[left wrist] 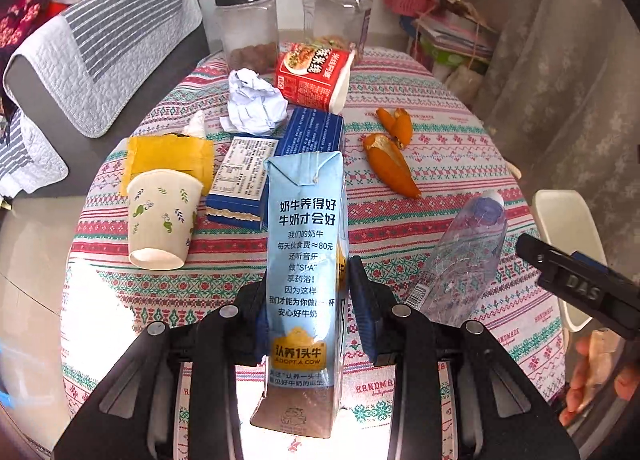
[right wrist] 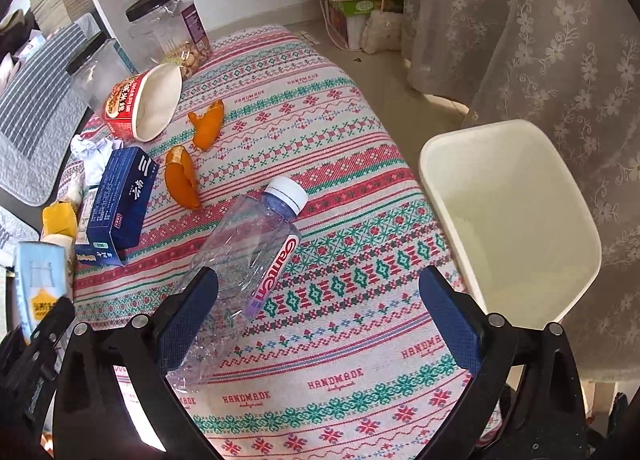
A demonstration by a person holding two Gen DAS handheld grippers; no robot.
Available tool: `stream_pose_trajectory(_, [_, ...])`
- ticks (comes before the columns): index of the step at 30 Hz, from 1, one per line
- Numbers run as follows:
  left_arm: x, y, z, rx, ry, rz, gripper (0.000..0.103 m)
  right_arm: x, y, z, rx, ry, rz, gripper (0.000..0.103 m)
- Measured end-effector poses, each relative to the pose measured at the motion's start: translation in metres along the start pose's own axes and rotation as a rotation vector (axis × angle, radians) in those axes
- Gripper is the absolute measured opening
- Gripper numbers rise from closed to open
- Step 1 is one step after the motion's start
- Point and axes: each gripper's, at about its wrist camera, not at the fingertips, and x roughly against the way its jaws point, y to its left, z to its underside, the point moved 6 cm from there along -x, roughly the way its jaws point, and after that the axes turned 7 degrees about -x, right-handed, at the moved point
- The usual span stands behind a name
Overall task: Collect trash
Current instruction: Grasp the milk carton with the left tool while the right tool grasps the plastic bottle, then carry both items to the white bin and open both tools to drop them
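Right wrist view: right gripper [right wrist: 318,312] stood wide open over the table [right wrist: 360,187], bottle [right wrist: 244,256] lying flat, long axis diagonal, base beside the left finger. Bin [right wrist: 516,219] sat right. Left gripper [left wrist: 308,312] clamped the milk carton [left wrist: 306,260] upright.

Milk carton [left wrist: 306,260]: "ADOPT A COW", "SPA", "80"; bottle [right wrist: 240,260] label: "Ganten"; tablecloth [right wrist: 360,340]: "HANDMADE" repeated; right gripper [left wrist: 576,284] body: "DAS"
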Motion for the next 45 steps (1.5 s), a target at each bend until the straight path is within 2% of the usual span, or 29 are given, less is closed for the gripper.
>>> stream_pose_trajectory(6, [0.009,0.007,-0.002,0.021,-0.034,0.032,0.035,-0.033,0.017,0.005,-0.122,0.098,-0.040,0.096])
stream_pose_trajectory(8, [0.012,0.010,-0.003,0.029,-0.042,0.044,0.035,-0.041,0.027,0.007,-0.131,0.109,-0.046,0.096])
stream_pose_trajectory(11, [0.017,0.019,-0.004,0.031,-0.056,0.023,0.035,-0.051,0.042,0.011,-0.104,0.112,-0.036,0.096])
stream_pose_trajectory(13, [0.018,0.027,-0.004,0.041,-0.056,0.015,0.035,-0.055,0.050,0.012,-0.072,0.108,-0.030,0.090])
stream_pose_trajectory(15, [0.017,0.034,-0.003,0.054,-0.049,0.011,0.035,-0.059,0.056,0.014,-0.054,0.121,-0.041,0.079])
stream_pose_trajectory(18, [0.016,0.040,0.001,0.064,-0.040,0.007,0.035,-0.062,0.055,0.013,-0.066,0.134,-0.066,0.068])
stream_pose_trajectory(23, [0.017,0.044,0.003,0.072,-0.041,0.005,0.035,-0.053,0.050,0.006,-0.071,0.107,-0.105,0.064])
stream_pose_trajectory(27, [0.021,0.042,0.000,0.084,-0.055,0.017,0.035,-0.035,0.046,-0.001,-0.060,0.055,-0.138,0.064])
stream_pose_trajectory(31, [0.025,0.035,-0.004,0.078,-0.074,0.024,0.035,-0.007,0.039,-0.014,-0.066,0.004,-0.208,0.064])
stream_pose_trajectory(34, [0.028,0.028,-0.008,0.074,-0.086,0.031,0.035,0.015,0.029,-0.025,-0.055,-0.058,-0.222,0.064])
stream_pose_trajectory(39, [0.032,0.009,-0.016,0.064,-0.112,0.056,0.035,0.050,-0.002,-0.046,-0.042,-0.196,-0.184,0.064])
stream_pose_trajectory(45, [0.034,-0.026,-0.027,0.030,-0.155,0.103,0.035,0.081,-0.058,-0.071,-0.072,-0.345,-0.077,0.065])
